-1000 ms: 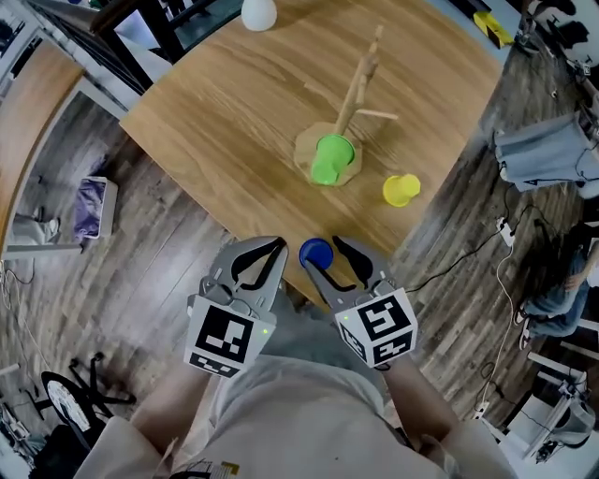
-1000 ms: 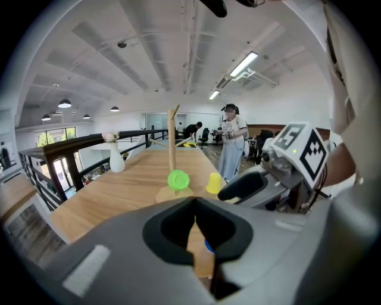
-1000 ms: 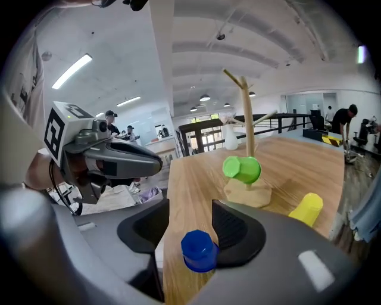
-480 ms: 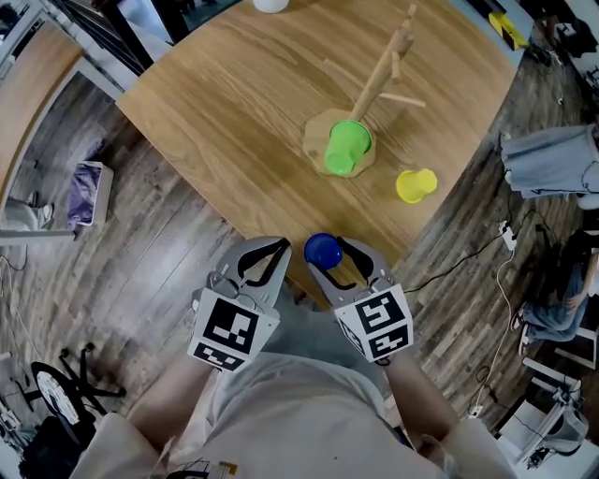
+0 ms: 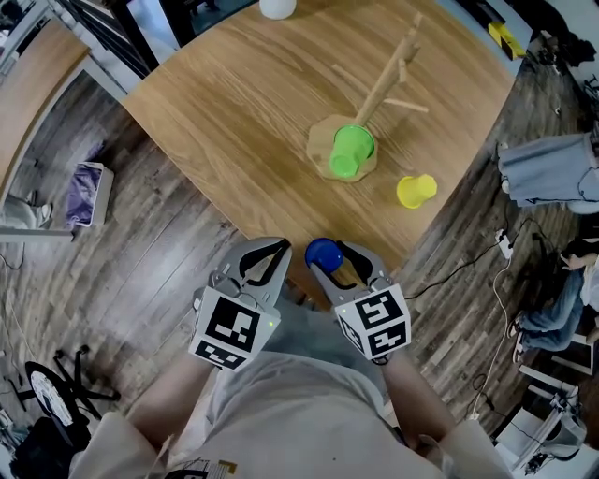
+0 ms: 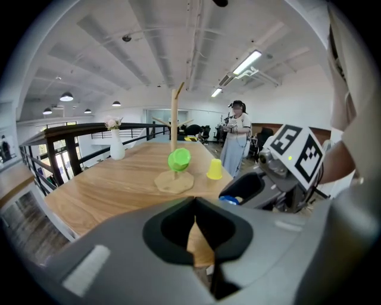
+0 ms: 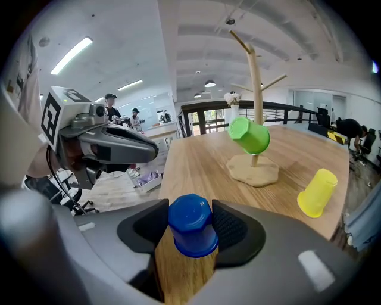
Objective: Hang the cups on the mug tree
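My right gripper (image 5: 328,254) holds an upside-down blue cup (image 7: 191,226) over the table's near corner. Its jaws are closing and both pads touch the cup's sides. The cup also shows in the head view, blue cup (image 5: 323,253). My left gripper (image 5: 270,248) is shut and empty beside it, just off the table edge; in its own view the left gripper (image 6: 195,223) has its jaws together. The wooden mug tree (image 5: 384,84) stands further along the table. A green cup (image 5: 350,150) hangs low on it, above the base. A yellow cup (image 5: 416,191) lies on its side to the tree's right.
The round wooden table (image 5: 234,112) ends right at my grippers. A white vase (image 5: 277,7) stands at its far edge. On the floor to the left sits a purple box (image 5: 89,195). A person (image 6: 237,137) stands beyond the table. Cables run over the floor at the right.
The grippers keep their places side by side, the blue cup still between the right jaws. The head view has shifted a little, so table and tree sit slightly further right.
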A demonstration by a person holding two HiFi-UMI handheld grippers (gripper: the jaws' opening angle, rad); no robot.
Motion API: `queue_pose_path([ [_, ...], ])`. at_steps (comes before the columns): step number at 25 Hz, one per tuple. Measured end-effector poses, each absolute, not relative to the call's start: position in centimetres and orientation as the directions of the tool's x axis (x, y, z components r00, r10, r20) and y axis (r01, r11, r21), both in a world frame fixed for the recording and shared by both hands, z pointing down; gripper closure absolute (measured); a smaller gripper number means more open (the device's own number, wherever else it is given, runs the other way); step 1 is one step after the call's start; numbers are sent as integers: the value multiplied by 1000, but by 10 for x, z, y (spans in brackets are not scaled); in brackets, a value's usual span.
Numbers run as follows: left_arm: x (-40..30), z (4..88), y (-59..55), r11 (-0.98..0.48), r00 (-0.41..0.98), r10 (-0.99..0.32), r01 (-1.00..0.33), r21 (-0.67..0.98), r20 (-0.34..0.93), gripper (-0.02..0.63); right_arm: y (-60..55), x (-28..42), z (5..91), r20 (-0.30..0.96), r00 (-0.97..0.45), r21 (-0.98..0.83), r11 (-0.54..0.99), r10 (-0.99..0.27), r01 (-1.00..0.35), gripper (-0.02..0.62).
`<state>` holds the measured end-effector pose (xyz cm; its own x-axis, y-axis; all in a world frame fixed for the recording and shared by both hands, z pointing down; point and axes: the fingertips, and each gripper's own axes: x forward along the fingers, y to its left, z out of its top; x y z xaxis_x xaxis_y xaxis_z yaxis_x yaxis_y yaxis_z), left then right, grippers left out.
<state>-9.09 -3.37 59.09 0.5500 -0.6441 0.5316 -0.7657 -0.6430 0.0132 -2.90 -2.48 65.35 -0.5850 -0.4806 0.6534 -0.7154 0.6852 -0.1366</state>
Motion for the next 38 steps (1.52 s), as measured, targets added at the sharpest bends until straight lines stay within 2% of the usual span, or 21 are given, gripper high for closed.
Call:
queue_pose_path([
  [14,-91,492,-29,-630,541,-686,-776,-27,486,603,-33,-21,528,534,-627,-131,678,-567,-724,364],
  [24,-66,411,-20,-656,567,-686,-753,-52,456,603,-28,9,420,441,-637,-131,656,-633,-743,364],
  [38,-47,332,-2,-670,607,-702,-741,-55,374,603,-13,28,313,292,-633,-94,637,-717,-765,364],
])
